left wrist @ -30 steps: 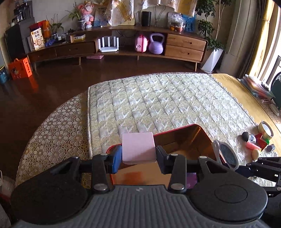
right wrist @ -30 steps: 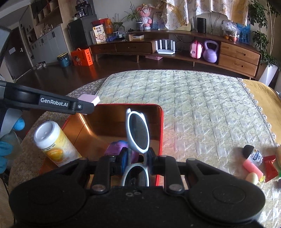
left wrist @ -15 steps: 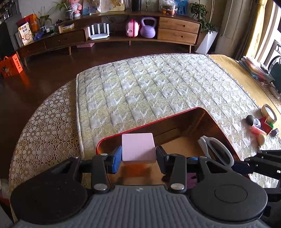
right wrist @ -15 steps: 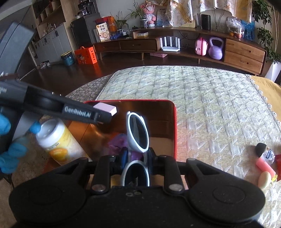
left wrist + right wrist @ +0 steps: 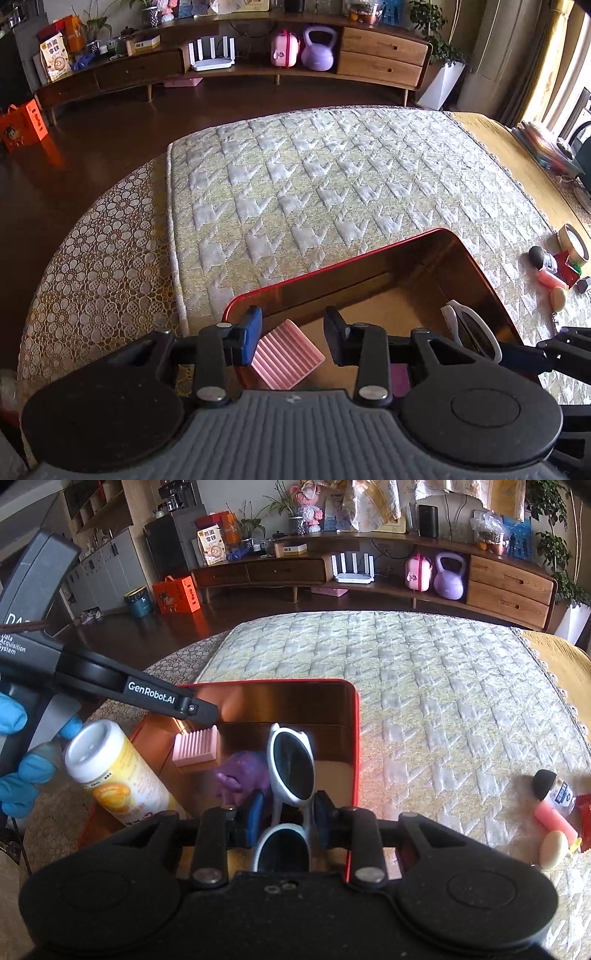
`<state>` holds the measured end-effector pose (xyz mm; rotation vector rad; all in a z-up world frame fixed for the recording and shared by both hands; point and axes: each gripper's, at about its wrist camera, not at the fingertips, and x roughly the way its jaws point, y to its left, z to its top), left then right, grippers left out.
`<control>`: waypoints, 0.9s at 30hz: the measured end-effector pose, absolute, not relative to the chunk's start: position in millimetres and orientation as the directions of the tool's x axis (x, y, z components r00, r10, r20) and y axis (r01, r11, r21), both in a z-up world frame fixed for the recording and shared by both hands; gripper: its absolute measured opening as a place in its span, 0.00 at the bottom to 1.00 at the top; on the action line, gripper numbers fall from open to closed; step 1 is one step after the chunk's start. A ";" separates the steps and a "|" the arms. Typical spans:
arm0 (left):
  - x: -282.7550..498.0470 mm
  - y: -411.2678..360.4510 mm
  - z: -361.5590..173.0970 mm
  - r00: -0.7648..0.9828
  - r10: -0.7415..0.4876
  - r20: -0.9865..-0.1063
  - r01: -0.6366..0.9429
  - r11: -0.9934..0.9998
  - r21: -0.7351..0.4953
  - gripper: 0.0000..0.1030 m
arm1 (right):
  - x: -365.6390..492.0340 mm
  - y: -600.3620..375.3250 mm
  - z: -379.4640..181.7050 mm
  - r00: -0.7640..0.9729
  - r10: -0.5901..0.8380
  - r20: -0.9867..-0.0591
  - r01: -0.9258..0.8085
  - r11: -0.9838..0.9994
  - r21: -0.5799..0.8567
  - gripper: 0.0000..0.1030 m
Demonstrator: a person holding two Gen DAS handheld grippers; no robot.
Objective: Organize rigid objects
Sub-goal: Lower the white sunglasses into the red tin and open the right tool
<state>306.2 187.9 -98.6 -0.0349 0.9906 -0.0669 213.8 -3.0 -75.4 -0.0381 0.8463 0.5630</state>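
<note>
pink ridged block (image 5: 286,354) lies free below the open left claw (image 5: 292,334), seemingly in the red tray (image 5: 332,267).

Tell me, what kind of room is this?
Most likely a home living room: a long wooden sideboard with drawers, houseplants and a purple kettlebell behind a table with a quilted cloth.

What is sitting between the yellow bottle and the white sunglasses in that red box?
In the right wrist view, a purple toy lies between the yellow bottle and the white sunglasses, with a pink ridged block just behind it.
</note>
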 end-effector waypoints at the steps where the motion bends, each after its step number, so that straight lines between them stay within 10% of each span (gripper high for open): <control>1: 305.5 188.3 -97.8 0.548 -0.072 -0.833 0.037 0.997 -0.062 0.35 | 212.7 -3.2 -74.8 0.527 0.459 -0.715 -0.487 0.853 0.189 0.32; 5: 300.9 188.8 -91.4 0.568 -0.063 -0.820 0.026 0.998 -0.059 0.35 | 204.1 -5.9 -67.9 0.550 0.469 -0.691 -0.496 0.849 0.182 0.53; 27: 226.7 140.8 -36.3 0.669 -0.109 -0.735 0.063 0.994 -0.090 0.55 | 156.2 -60.0 -24.0 0.592 0.520 -0.616 -0.481 0.841 0.248 0.58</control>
